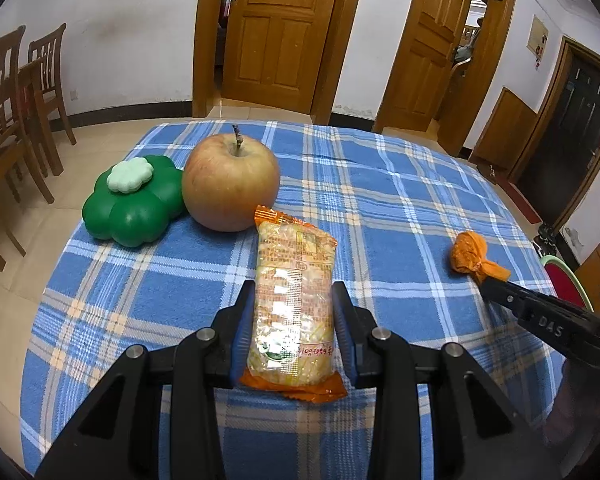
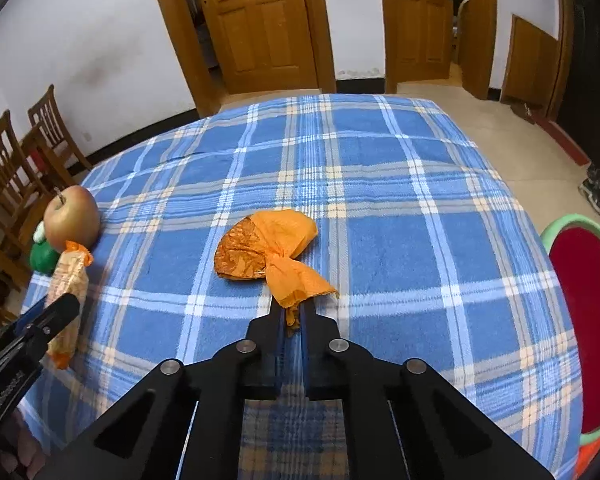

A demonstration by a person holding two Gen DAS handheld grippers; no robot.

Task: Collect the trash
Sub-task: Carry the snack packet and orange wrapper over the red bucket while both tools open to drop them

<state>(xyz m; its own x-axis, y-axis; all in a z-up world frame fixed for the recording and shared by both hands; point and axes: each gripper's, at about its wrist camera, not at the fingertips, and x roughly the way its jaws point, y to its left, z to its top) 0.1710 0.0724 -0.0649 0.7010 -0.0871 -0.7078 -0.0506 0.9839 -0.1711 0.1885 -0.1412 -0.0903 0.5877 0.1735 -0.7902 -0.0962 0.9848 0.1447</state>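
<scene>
I see two pieces of trash on the tabletop (image 2: 400,184), which is covered by a blue plaid cloth. The first is a snack packet (image 1: 294,312), clear with orange crimped ends, lying lengthwise between the fingers of my left tool (image 1: 293,300). The jaws stand at a middling width with the blue pads close against the packet's long sides; I cannot tell whether they actually press it. The packet rests flat on the cloth, its far end pointing toward an apple (image 1: 231,182). In the right wrist view the same packet (image 2: 69,280) shows at the left edge with the left tool (image 2: 58,308) over it.

The second piece is a crumpled orange wrapper (image 2: 268,246), a rounded wad with a twisted tail. My right tool (image 2: 292,316) is drawn narrow, and the tail runs down into the slim gap between its fingers, so it is gripping the wrapper by that tail. The wad itself lies on the cloth just ahead of the fingertips. From the left wrist view the wrapper (image 1: 470,256) sits well to the right of the packet, with the right tool (image 1: 496,282) reaching it from the right.

Beyond the packet, the apple stands upright with its stem up, and a green flower-shaped container (image 1: 134,200) with a pale lid sits just beside it on the left. A red basin with a green rim (image 2: 584,312) lies off the tabletop's right side. Wooden chairs (image 1: 8,120) stand to the left, and wooden doors (image 1: 278,32) fill the far wall.
</scene>
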